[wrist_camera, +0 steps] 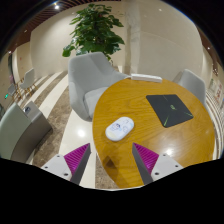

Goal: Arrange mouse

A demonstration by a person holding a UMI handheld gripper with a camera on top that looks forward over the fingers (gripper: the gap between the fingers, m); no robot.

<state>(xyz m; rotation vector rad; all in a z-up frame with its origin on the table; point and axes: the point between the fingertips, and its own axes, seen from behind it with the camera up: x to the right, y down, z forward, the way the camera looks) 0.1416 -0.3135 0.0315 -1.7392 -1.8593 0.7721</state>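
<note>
A white mouse lies on the round wooden table, near its left edge. A dark square mouse pad lies further off to the right of the mouse. My gripper hovers above the near edge of the table, short of the mouse. Its fingers, with magenta pads, are spread wide apart and hold nothing. The mouse is ahead of the fingers, in line with the gap between them.
Grey chairs stand around the table: one behind it, one at the far right, one at the near left. A large green plant stands at the back. The floor is light stone.
</note>
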